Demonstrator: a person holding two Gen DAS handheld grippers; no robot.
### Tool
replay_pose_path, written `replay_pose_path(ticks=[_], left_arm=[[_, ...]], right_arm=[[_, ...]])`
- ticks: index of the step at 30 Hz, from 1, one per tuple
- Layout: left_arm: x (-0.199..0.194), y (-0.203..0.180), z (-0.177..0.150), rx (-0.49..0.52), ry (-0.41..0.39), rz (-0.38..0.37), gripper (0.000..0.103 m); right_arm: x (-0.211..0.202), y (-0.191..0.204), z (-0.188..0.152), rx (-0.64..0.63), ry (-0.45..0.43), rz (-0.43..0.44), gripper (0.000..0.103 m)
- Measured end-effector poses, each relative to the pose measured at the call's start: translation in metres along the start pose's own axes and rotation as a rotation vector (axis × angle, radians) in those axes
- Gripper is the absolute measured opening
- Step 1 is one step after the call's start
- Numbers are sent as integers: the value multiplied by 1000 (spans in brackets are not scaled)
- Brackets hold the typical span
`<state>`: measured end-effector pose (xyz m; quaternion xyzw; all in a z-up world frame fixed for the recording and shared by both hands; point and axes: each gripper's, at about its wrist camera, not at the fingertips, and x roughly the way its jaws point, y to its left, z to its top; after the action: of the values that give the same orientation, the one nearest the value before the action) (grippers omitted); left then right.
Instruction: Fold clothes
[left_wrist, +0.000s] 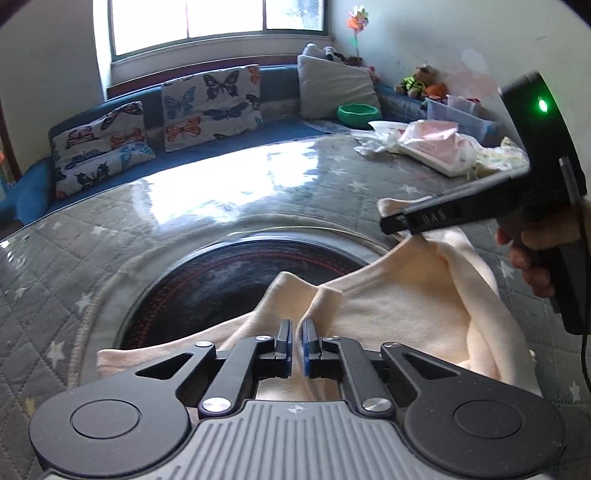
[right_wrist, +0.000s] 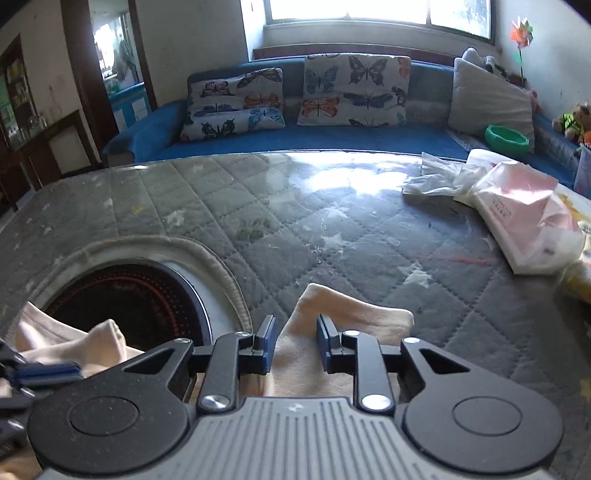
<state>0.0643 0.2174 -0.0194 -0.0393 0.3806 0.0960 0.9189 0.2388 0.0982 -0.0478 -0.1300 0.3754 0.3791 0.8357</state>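
A cream-coloured garment (left_wrist: 399, 306) lies on the grey quilted table (left_wrist: 221, 206), partly over a round black cooktop (left_wrist: 221, 280). My left gripper (left_wrist: 298, 341) is shut on a raised fold of the garment near its front edge. My right gripper (right_wrist: 295, 343) holds another part of the garment (right_wrist: 343, 310), its jaws a little apart with cloth between them. In the left wrist view the right gripper (left_wrist: 402, 225) comes in from the right and lifts the cloth's far corner. The left gripper's fingers (right_wrist: 48, 371) show at the lower left of the right wrist view.
A pink and white packet with plastic bags (left_wrist: 432, 147) lies at the table's far right, also in the right wrist view (right_wrist: 517, 214). A blue sofa (right_wrist: 332, 136) with butterfly cushions and a green bowl (right_wrist: 506, 136) runs behind the table.
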Motion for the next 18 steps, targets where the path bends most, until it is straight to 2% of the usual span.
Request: replay_pose_path(ticks=[1,4,10,13,18], left_arm=[[-2,3,0,-13,-4,5,5],[-10,13,0,-51,-24,19,4],[-37,39,-2,-127,-71,34,4],[-41,36,-5,-111,-58,0,5],[-32,8,-7,-31,-28,-41,12]], right_arm=[[-1,4,-1,-28,-2,-13,22],[-5,8,-5,-81,-11,-69,6],[-35,-4,-10,-72,-82,-116,4],[-66,-15,-13,-57,-140,-145,4],[-123,-37,-31,-39,-221,-193,4]])
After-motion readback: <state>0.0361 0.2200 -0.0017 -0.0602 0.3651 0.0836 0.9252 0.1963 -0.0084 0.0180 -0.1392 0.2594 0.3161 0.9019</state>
